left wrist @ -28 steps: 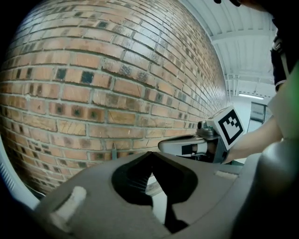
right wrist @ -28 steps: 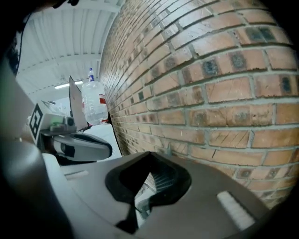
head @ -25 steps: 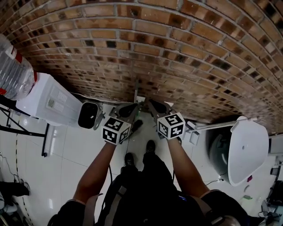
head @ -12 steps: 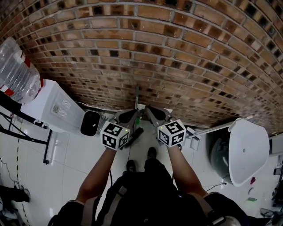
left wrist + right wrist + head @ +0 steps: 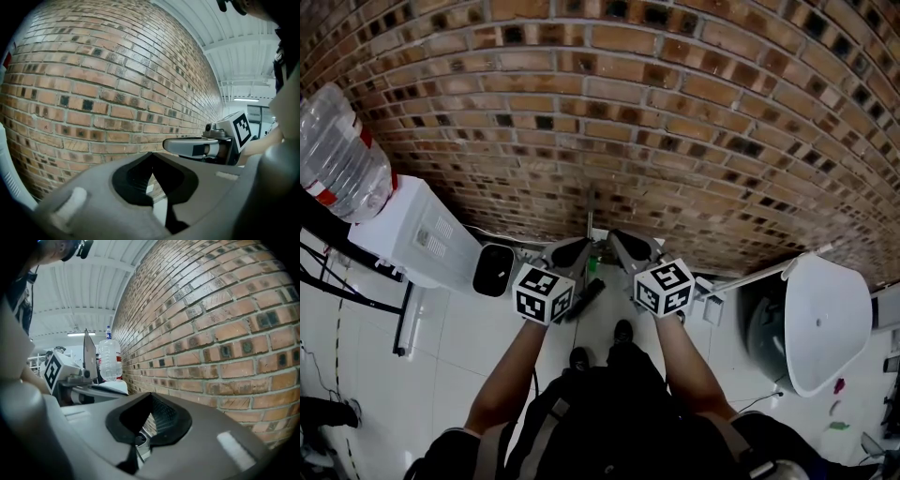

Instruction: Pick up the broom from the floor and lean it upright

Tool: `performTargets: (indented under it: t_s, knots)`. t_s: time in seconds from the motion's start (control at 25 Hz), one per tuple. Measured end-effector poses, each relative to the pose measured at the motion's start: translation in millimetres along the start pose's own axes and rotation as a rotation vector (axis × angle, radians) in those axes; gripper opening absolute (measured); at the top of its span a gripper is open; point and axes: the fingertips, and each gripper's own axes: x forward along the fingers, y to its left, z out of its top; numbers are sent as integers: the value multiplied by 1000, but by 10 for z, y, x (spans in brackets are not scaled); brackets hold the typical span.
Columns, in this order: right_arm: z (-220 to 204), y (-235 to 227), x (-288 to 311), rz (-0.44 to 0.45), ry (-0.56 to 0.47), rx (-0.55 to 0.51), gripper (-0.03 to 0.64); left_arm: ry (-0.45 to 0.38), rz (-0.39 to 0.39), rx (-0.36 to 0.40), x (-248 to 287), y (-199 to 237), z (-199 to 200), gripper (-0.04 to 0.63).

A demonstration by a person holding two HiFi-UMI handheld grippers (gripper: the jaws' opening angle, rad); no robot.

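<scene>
The left gripper (image 5: 151, 157) is pinched shut on nothing; the broom (image 5: 589, 223) stands, a thin handle against the brick wall (image 5: 675, 112), between the tools; the right gripper (image 5: 151, 396) is closed too, seemingly empty. Back both straight off without brushing the handle, which could slide sideways. A water dispenser (image 5: 412, 234) crowds the left, a basin (image 5: 825, 319) the right; floor (image 5: 450, 347) behind is open.

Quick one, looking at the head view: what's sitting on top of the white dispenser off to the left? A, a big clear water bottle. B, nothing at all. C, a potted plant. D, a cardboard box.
A: a large clear water bottle sits on top of the white dispenser, which stands against the brick wall.
</scene>
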Motion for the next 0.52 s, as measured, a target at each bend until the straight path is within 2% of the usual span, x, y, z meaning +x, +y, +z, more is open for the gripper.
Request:
performTargets:
  t_s: [0.52]
  knots:
    - [55, 53, -86, -16, -13, -13, 5, -9, -11, 0, -80, -90, 15, 0]
